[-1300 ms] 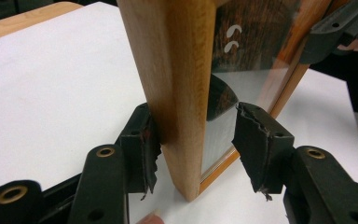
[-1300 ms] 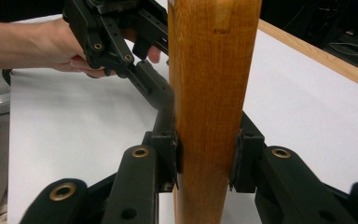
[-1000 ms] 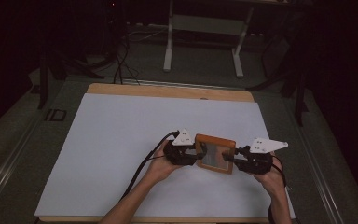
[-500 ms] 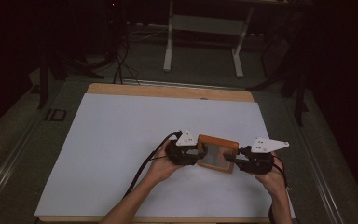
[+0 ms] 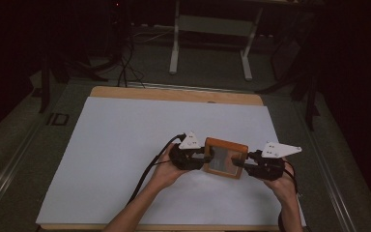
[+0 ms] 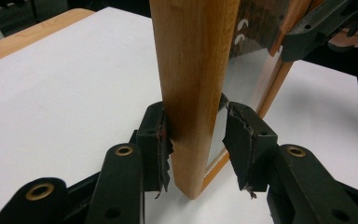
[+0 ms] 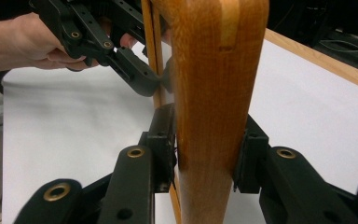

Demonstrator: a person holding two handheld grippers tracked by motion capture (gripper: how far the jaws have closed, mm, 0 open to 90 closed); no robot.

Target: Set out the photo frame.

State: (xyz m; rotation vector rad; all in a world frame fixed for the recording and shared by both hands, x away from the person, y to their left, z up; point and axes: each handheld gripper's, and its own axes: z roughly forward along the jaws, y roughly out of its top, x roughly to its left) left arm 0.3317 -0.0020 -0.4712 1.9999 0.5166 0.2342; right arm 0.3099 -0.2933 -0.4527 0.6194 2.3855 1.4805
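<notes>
While the right gripper [image 7: 205, 161] clamps the smooth wooden frame [image 5: 226, 157], the left gripper [image 6: 198, 144] has been closing around its opposite edge, one pad touching.

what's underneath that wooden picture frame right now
The wooden picture frame sits over the white table cover, gripped at both sides by the left gripper and right gripper. The surface directly beneath it is hidden.

A dim room. A wooden table [image 5: 125, 91] topped with a white sheet [image 5: 125, 140] stands on grey floor [image 5: 9, 150]. Beyond it, a white stand [image 5: 212, 29] with two legs, dark cables [image 5: 123, 63] and deep shadow at the back.
</notes>
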